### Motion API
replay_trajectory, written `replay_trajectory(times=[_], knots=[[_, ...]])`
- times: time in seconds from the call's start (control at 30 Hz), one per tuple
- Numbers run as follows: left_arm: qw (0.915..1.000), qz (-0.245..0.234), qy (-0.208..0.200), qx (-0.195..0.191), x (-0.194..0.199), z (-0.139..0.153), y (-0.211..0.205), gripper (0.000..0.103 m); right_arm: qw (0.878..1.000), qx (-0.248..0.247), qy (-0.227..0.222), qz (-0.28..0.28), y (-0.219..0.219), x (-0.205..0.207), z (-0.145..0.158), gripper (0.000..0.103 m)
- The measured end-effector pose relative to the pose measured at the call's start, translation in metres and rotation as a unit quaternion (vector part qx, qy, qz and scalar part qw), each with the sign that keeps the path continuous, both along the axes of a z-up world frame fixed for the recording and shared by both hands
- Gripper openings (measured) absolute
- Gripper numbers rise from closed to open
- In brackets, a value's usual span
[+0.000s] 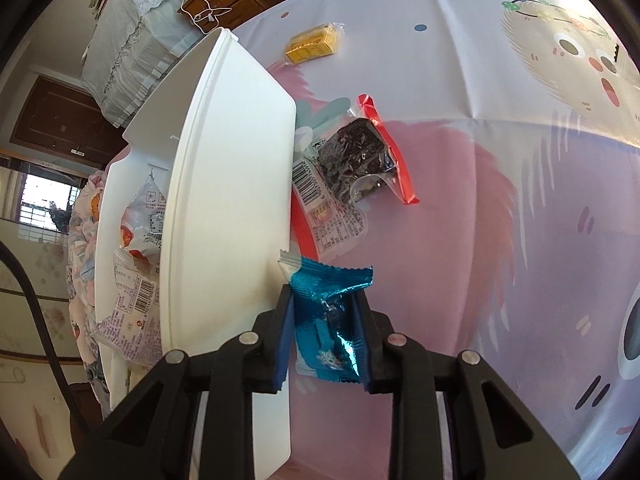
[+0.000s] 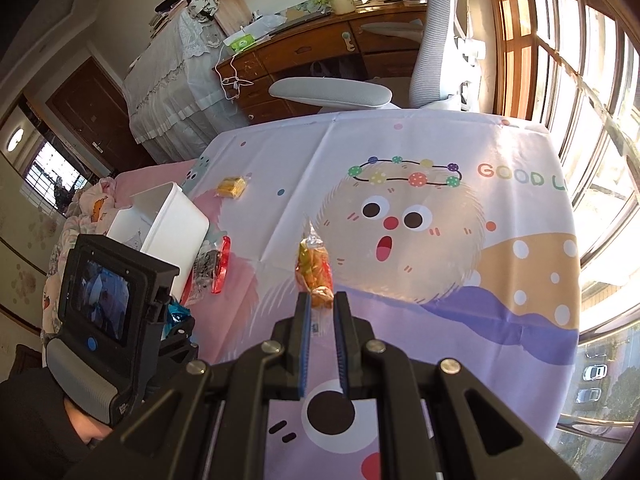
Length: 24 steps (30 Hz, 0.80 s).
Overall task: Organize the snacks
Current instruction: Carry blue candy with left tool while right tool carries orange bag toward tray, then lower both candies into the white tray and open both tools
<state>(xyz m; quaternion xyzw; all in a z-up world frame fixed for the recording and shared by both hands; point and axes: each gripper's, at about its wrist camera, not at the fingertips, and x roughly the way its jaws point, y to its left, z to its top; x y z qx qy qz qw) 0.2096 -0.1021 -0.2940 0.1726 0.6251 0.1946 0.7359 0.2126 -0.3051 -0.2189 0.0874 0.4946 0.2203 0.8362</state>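
White bin point(image 1: 224, 208) on the tablecloth point(image 1: 480, 240) holds 2 pale printed snack packs point(image 1: 136, 256). Left gripper point(image 1: 324, 320) pinches blue foil snack point(image 1: 332, 320) just beside the bin's outer wall, long axis along the fingers, crimped end pointing away. Right gripper point(image 2: 322, 312) pressed nearly together on an orange snack bag point(image 2: 314, 272), long axis running away from the fingers.

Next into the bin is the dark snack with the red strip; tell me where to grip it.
Grip the dark snack pack across its thick dark block, from above. It lies flat on the tablecloth, overlapping another wrapper beside the white bin; the red strip looks thin and flimsy.
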Motion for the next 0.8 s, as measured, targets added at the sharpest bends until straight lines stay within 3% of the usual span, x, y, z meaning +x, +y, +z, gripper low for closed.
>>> replay_trajectory(times=[0.23, 0.4, 0.57, 0.8], knots=[[0.9994, -0.023, -0.011, -0.022, -0.012, 0.026, -0.013, 0.023, 1.000, 0.002, -0.005, -0.004, -0.001, -0.012, 0.011, 0.011], [0.9961, -0.042, -0.029, -0.072, -0.024, 0.066, -0.013, 0.023, 1.000, 0.007, -0.016, 0.007, 0.010, -0.024, 0.026, 0.011], [0.9876, -0.062, -0.055, -0.134, -0.046, 0.110, -0.010, 0.023, 0.999, 0.007, -0.038, 0.023, 0.029, -0.041, 0.049, 0.011], [0.9732, -0.059, -0.057, -0.215, -0.073, 0.152, 0.035, 0.023, 0.998, 0.010, -0.056, 0.033, 0.073, -0.069, 0.077, 0.011]])
